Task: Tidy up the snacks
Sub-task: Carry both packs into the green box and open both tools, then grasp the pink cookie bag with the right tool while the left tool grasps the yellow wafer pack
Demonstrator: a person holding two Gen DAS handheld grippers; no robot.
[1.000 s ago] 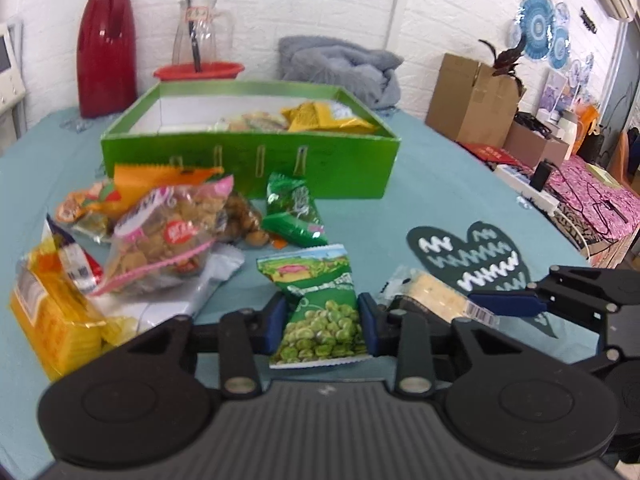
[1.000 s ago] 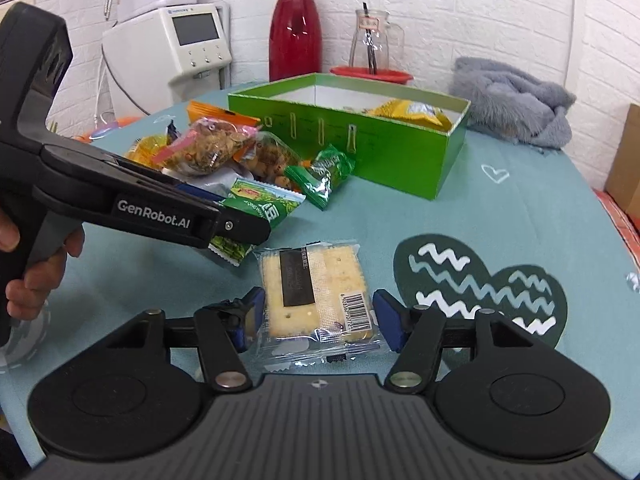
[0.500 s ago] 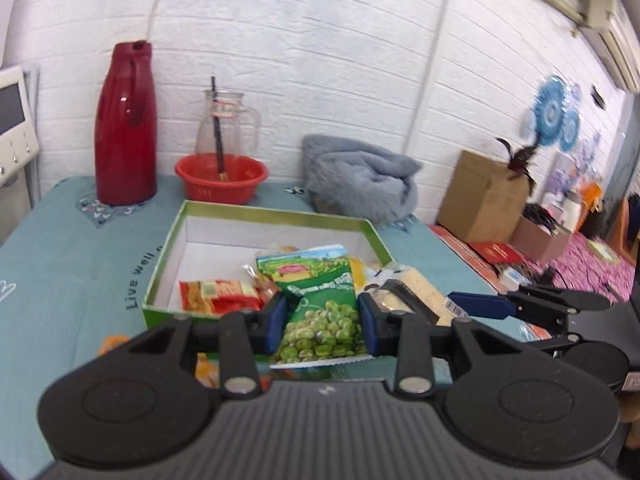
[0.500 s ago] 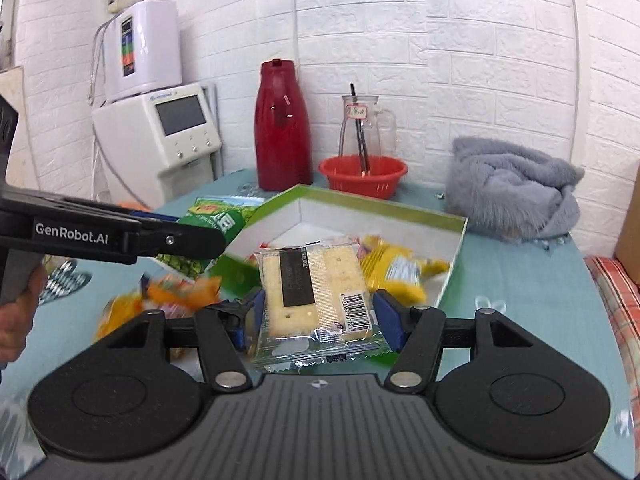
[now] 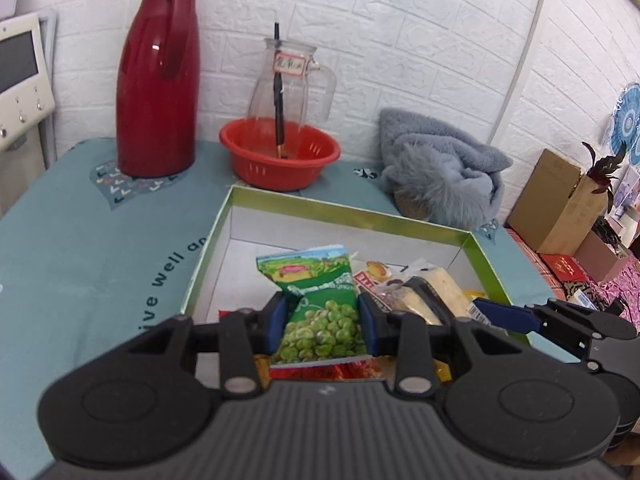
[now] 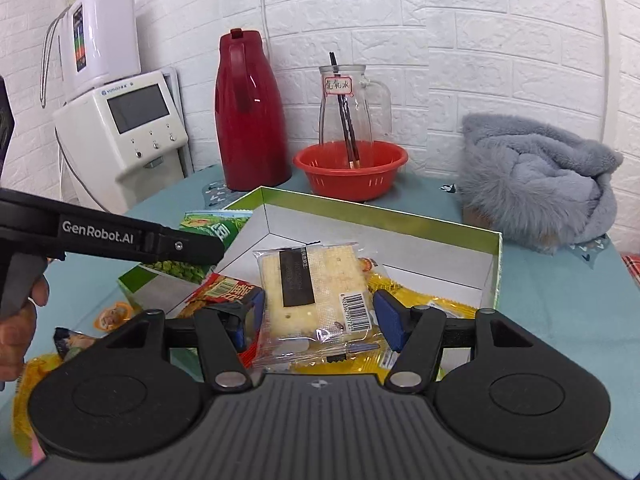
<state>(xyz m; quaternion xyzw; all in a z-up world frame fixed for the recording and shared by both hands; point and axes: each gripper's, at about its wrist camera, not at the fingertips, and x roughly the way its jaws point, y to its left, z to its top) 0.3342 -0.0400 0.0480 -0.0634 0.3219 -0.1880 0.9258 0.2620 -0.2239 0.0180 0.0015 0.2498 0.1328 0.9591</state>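
Note:
My left gripper (image 5: pixel 320 326) is shut on a green pea snack packet (image 5: pixel 318 312) and holds it above the open green box (image 5: pixel 344 210). My right gripper (image 6: pixel 316 320) is shut on a clear-wrapped cracker packet (image 6: pixel 316 280) and holds it over the same box (image 6: pixel 380 212). The cracker packet also shows in the left wrist view (image 5: pixel 436 294), to the right of the peas. The pea packet shows in the right wrist view (image 6: pixel 212 232) behind the left gripper's black arm. Red (image 6: pixel 224 290) and yellow (image 6: pixel 436 304) packets lie inside the box.
A red thermos (image 5: pixel 158 76), a glass jug (image 5: pixel 290 80) in a red basket (image 5: pixel 280 152) and a grey fleece (image 5: pixel 440 172) stand behind the box. A white appliance (image 6: pixel 120 136) is at the far left. Loose snacks (image 6: pixel 72 340) lie on the teal cloth, left of the box.
Both grippers have lifted their packets off the table, moved forward and now come lower over the green box's inside. Both stay shut.

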